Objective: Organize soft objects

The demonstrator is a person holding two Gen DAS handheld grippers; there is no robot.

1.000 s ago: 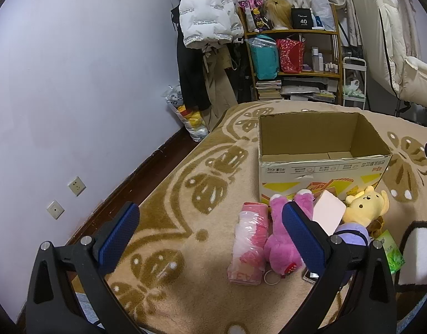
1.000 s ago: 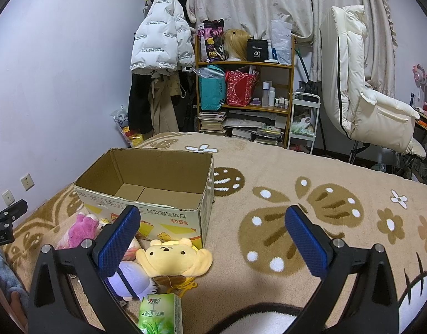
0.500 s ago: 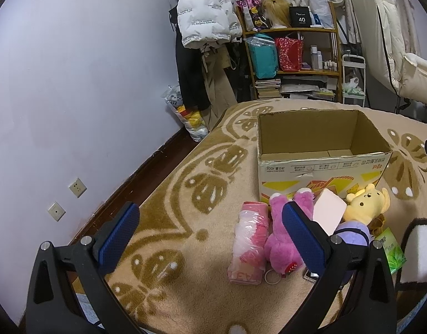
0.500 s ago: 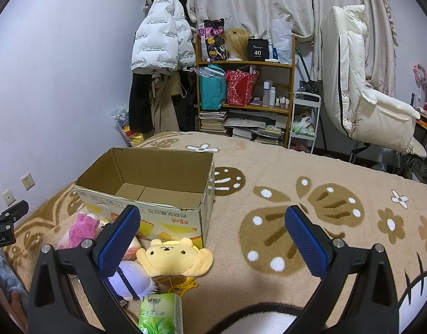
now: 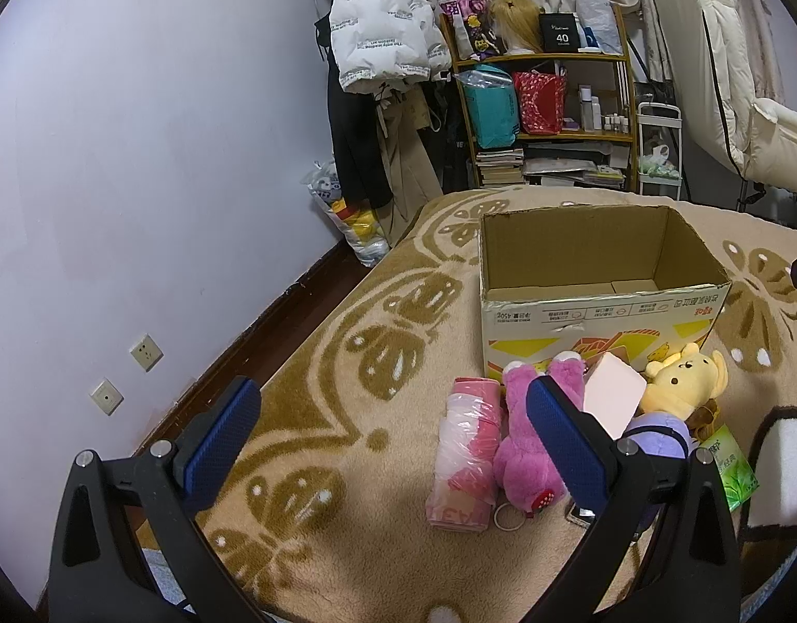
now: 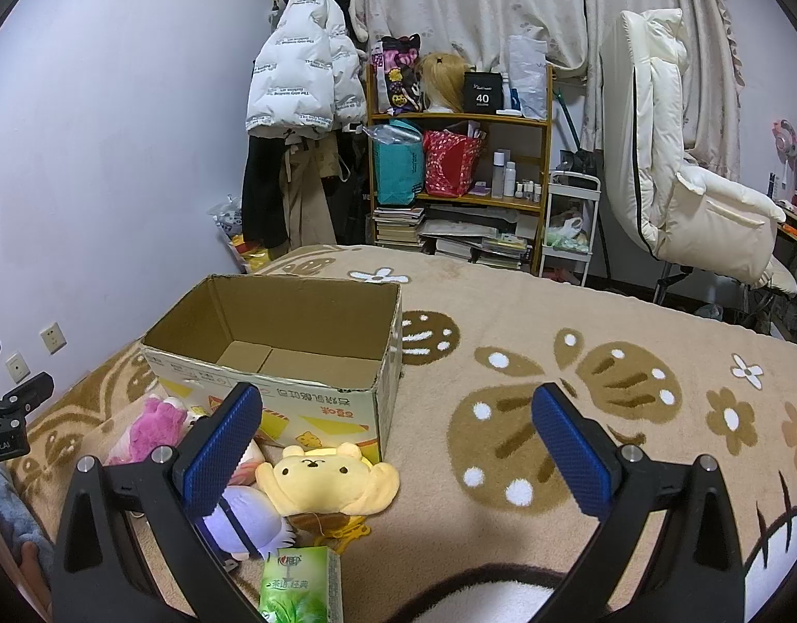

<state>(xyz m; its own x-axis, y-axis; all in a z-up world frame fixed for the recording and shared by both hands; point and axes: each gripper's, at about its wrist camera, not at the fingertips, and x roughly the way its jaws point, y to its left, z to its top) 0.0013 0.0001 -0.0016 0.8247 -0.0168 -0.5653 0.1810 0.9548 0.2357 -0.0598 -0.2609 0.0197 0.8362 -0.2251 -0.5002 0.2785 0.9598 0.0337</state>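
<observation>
An empty open cardboard box (image 5: 600, 311) (image 6: 315, 405) stands on the beige patterned blanket. In front of it lie a pink plush toy (image 5: 523, 446) (image 6: 151, 423), a yellow bear plush (image 5: 681, 381) (image 6: 328, 483), a purple plush (image 5: 658, 433) (image 6: 250, 519), a pink block (image 5: 613, 400), a pink bagged roll (image 5: 465, 457) and a green tissue pack (image 5: 730, 464) (image 6: 302, 584). My left gripper (image 5: 393, 441) hovers open, left of and above the toys. My right gripper (image 6: 395, 449) hovers open above the blanket, right of the yellow bear. Neither holds anything.
A wall with sockets (image 5: 146, 352) runs along the left. Behind the bed stand a cluttered wooden shelf (image 6: 458, 166), hanging coats (image 6: 305, 88) and a cream recliner (image 6: 678, 192). Bare blanket (image 6: 606, 342) stretches right of the box.
The left wrist view has drifted slightly, so the box and toys sit a little lower left. The right gripper has barely moved. Both stay open.
</observation>
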